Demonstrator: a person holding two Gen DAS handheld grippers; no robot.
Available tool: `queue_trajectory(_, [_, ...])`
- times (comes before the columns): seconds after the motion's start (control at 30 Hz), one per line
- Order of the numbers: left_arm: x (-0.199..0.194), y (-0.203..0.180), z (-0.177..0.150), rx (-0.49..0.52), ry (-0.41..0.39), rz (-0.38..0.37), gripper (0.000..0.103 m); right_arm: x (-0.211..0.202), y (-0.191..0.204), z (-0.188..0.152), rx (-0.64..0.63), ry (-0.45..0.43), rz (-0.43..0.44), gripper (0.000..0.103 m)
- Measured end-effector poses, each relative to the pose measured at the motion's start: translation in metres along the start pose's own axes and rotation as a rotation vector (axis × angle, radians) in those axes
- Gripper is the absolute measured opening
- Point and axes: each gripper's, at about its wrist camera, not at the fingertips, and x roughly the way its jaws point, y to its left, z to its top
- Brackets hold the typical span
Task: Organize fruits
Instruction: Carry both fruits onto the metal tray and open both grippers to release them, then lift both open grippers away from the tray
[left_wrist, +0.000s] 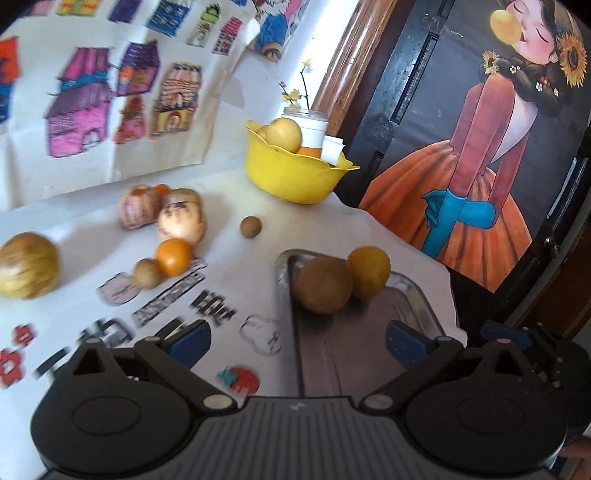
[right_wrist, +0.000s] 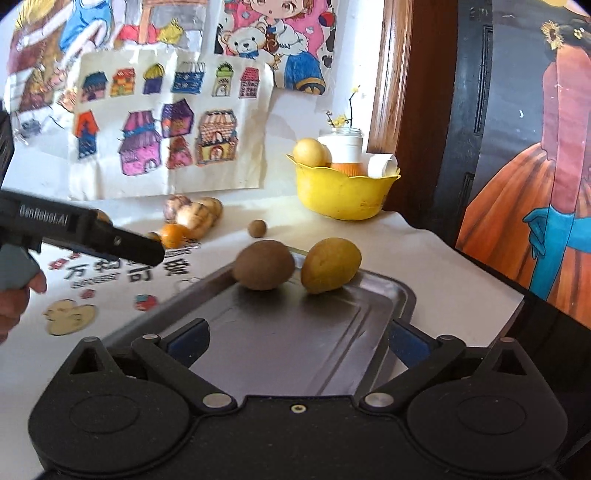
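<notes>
Fruit is split between a metal tray (right_wrist: 373, 295) and the white-covered desk (right_wrist: 424, 258). On the tray's far end we record two pieces side by side, just about touching: a brown round fruit (right_wrist: 264, 264) on the left and a yellow oval fruit (right_wrist: 330, 269) on the right. Both sit free of any jaws.

We find the left gripper (left_wrist: 295, 343) with jaws spread wide and empty, held above the tray's left rim and the printed desk cover. The right gripper (right_wrist: 295, 343) likewise has its jaws released, holding nothing, poised over the near half of the tray. From the right wrist view the left gripper's black body shows at the left edge, held by a hand (right_wrist: 14, 299).

Loose on the desk, left of the tray, we note a small orange fruit (left_wrist: 173, 256) touching a small brown fruit (left_wrist: 147, 273), two striped pale fruits (left_wrist: 162, 214) behind them, a large striped yellow fruit (left_wrist: 26, 266) at the far left, and one small brown ball (left_wrist: 251, 226) alone nearer the bowl. A yellow bowl (left_wrist: 291, 177) stands at the desk's back corner, well apart from the tray, holding a yellow round fruit (left_wrist: 284, 134), a white jar and other items we cannot identify. Coloured drawings (right_wrist: 166, 125) cover the wall behind.
</notes>
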Motion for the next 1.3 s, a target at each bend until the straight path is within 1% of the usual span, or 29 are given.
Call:
queue_trajectory(0.23, [-0.046, -0.001, -0.032, 0.052, -0.003, 0.059, 0.102, -0.036, 0.024, -0.011, 0.046, 0.026, 0.029, 0.102])
queue_trajectory(0.33, [-0.063, 0.000, -0.047, 0.073, 0.006, 0.075, 0.102, -0.050, 0.036, -0.018, 0.059, 0.064, 0.032, 0.102])
queue_trajectory(0.47, [-0.082, 0.006, -0.063, 0.090, 0.024, 0.097, 0.102, -0.064, 0.054, -0.027, 0.042, 0.129, 0.034, 0.102])
queue_trajectory(0.57, [-0.092, 0.009, -0.073, 0.109, 0.048, 0.123, 0.102, -0.072, 0.068, -0.032, 0.035, 0.173, 0.056, 0.102])
queue_trajectory(0.63, [-0.099, 0.013, -0.078, 0.109, 0.061, 0.127, 0.102, -0.076, 0.076, -0.035, 0.038, 0.199, 0.080, 0.102])
queue_trajectory(0.73, [-0.106, 0.019, -0.084, 0.098, 0.069, 0.128, 0.102, -0.078, 0.087, -0.037, 0.037, 0.235, 0.099, 0.102])
queue_trajectory(0.93, [-0.116, 0.032, -0.089, 0.103, 0.083, 0.153, 0.102, -0.080, 0.109, -0.034, 0.010, 0.262, 0.151, 0.102])
queue_trajectory(1.3, [-0.128, 0.070, -0.085, 0.086, 0.111, 0.214, 0.102, -0.061, 0.136, -0.023, 0.011, 0.332, 0.243, 0.102])
